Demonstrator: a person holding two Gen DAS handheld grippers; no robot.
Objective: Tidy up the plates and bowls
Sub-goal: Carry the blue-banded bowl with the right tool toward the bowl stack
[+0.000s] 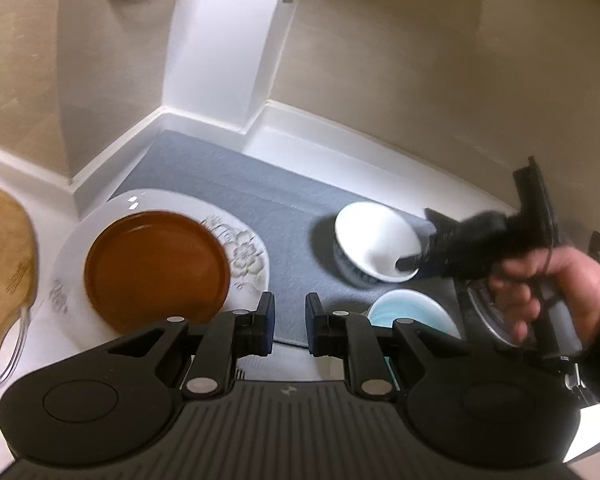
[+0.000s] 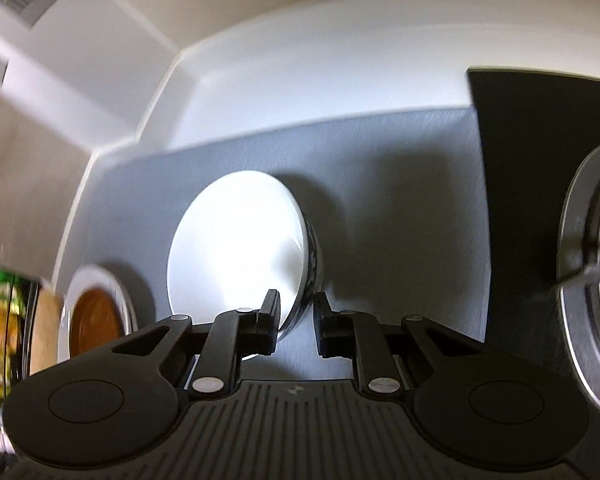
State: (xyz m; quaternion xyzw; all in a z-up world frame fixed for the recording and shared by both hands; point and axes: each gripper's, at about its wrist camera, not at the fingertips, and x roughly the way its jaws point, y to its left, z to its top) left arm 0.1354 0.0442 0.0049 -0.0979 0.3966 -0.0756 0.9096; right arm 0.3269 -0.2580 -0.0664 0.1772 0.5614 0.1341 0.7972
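Two tools: left tool (image 1: 290, 316) hangs with a narrow gap, holding nothing; right tool (image 2: 296, 320) straddles the white bowl's rim, fingers not yet closed on it.
White bowl (image 2: 240, 248): tilted on the grey mat (image 1: 260, 208).
Brown plate (image 1: 156, 268): stacked on the flowered white plate (image 1: 244, 256).
Blue bowl (image 1: 412, 312): near the white bowl (partly hidden).

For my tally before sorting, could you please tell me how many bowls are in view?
2. A white bowl with a blue pattern sits on the grey mat, with the right tongs at its rim. A light blue bowl sits nearer, partly hidden behind the left tongs. Others may be hidden.
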